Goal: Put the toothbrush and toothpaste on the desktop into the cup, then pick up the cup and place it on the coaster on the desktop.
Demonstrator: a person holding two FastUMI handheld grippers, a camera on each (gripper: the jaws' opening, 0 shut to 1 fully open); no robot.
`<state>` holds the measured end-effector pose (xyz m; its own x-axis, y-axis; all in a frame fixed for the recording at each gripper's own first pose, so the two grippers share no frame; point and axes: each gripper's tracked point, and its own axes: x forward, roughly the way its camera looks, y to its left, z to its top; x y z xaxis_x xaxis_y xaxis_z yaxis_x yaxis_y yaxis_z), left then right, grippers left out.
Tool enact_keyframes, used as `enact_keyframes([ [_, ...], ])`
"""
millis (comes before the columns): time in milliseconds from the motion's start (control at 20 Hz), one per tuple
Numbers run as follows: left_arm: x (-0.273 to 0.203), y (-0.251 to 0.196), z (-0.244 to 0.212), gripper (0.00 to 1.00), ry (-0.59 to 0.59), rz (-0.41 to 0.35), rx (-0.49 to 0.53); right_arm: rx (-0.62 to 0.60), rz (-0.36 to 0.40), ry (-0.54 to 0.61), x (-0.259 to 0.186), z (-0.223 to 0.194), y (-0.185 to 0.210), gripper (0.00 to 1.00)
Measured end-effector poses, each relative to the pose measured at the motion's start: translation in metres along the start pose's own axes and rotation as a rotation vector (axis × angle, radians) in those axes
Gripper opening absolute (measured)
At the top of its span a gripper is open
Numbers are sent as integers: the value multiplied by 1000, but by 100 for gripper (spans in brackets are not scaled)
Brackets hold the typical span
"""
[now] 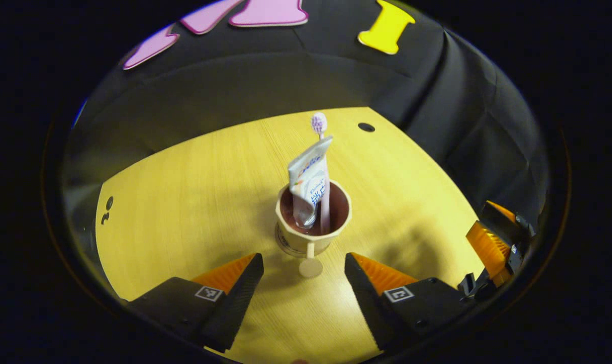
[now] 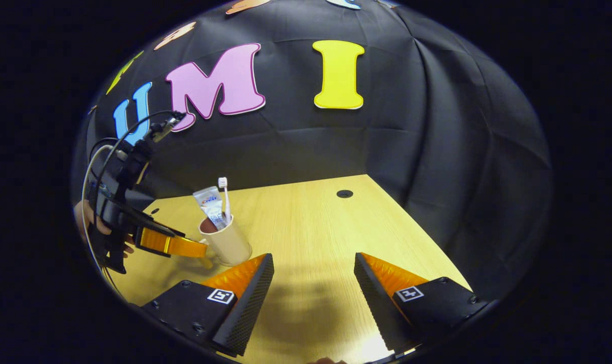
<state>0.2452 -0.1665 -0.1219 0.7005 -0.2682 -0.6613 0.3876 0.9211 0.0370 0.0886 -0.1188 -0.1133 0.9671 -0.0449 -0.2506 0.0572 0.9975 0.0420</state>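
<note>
Wooden desktop (image 1: 184, 202) beneath left gripper (image 1: 303, 263), spread before cup (image 1: 312, 222).

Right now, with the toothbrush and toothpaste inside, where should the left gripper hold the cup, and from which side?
Grip the cup across its outer wall below the rim, coming level from the left gripper, already facing it. It stands upright, and the toothpaste and toothbrush stick up, blocking a top grasp.
</note>
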Motion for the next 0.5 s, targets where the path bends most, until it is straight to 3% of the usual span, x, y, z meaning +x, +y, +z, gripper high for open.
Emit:
enact_keyframes([
  [200, -60, 16, 2, 100, -172, 82, -28, -7, 14, -27, -28, 20, 16, 99],
  [350, -118, 20, 1, 98, -341, 117, -48, -7, 21, -44, -57, 34, 30, 98],
  [500, -184, 27, -3, 98, -528, 203, -27, -4, 37, -64, -91, 48, 46, 98],
])
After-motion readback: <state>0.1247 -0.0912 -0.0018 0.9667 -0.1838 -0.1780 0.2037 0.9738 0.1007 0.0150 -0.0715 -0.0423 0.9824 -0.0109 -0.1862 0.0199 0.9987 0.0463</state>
